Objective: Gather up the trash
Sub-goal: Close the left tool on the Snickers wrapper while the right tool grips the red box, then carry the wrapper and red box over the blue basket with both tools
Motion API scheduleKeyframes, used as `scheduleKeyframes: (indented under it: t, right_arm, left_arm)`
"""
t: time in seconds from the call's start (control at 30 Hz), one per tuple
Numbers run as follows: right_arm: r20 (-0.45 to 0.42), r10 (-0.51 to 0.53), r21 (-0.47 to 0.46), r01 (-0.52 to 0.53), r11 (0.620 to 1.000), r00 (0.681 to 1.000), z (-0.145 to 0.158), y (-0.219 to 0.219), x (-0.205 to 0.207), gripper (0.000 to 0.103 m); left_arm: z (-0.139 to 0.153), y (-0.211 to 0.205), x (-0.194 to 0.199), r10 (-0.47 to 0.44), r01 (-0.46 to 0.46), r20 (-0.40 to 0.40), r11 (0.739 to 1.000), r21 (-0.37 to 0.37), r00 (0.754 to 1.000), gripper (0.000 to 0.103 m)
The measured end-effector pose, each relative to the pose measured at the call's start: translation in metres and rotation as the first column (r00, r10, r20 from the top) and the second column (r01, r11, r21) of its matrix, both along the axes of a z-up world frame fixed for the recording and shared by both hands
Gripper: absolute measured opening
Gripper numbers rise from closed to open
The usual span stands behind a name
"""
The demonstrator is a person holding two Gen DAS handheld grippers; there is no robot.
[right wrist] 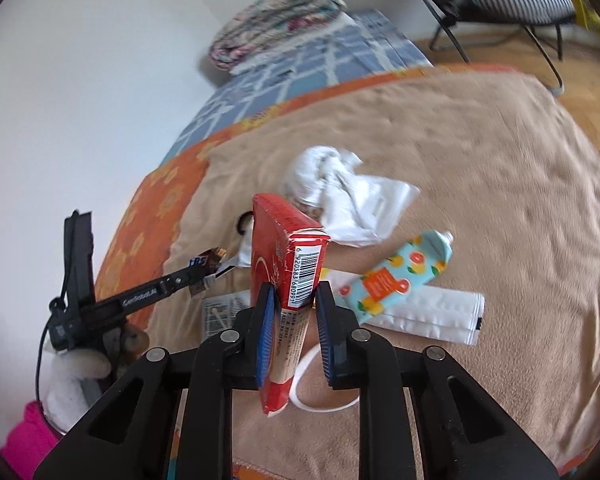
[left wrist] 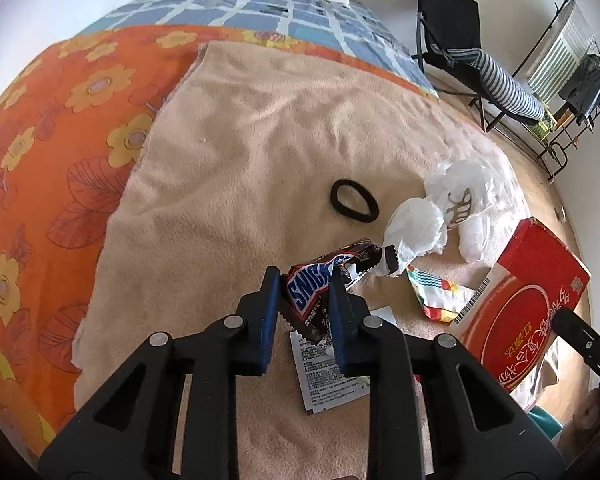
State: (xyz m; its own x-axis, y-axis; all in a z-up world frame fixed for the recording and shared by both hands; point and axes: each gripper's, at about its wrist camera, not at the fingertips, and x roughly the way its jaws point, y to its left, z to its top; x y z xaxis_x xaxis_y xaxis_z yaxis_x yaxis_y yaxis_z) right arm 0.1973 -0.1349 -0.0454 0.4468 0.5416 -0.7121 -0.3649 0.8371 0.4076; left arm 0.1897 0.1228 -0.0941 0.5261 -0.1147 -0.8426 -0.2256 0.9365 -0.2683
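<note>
The left gripper (left wrist: 304, 276) sits nearest the lens, its blue pads pinched on a Snickers wrapper (left wrist: 314, 286) that hangs crumpled between them above the beige blanket (left wrist: 240, 140). Under the wrapper lies a printed leaflet (left wrist: 328, 376); beyond the wrapper lie a black hair tie (left wrist: 354, 201) and a wad of white tissue (left wrist: 416, 236), with a colourful packet (left wrist: 436, 294) to the wrapper's right.

The right gripper (right wrist: 294, 296) clamps a red box (right wrist: 288, 264) held on edge, barcode up; to the box's right rest a citrus-printed tube (right wrist: 400, 276) and a white pack (right wrist: 432, 316), and behind the box a white plastic bag (right wrist: 348, 196).

No bin shows in either view. Both loads look secure, though the wrapper is gripped only at one end, so it probably needs a slow, steady carry; the tall box likely wants a firm squeeze so it does not pivot.
</note>
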Motion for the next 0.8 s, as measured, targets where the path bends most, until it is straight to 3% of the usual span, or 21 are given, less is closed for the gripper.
scheduleKeyframes:
  t: [0.2, 0.5, 0.8]
  right_arm:
    - [0.077, 0.012, -0.017, -0.011, 1.0, 0.997, 0.016, 0.0, -0.012, 0.016]
    - [0.147, 0.022, -0.05, -0.015, 0.999, 0.989, 0.033, -0.01, -0.035, 0.016]
    - [0.202, 0.104, -0.105, -0.084, 0.991, 0.974, 0.046, -0.018, -0.083, 0.016]
  left_arm:
    - [0.019, -0.001, -0.014, -0.005, 0.006, 0.033, 0.999, -0.032, 0.999, 0.022]
    - [0.053, -0.018, -0.051, -0.059, 0.059, 0.08, 0.998, -0.001, 0.995, 0.022]
    - [0.068, -0.04, -0.112, -0.128, 0.127, 0.09, 0.992, 0.023, 0.988, 0.022]
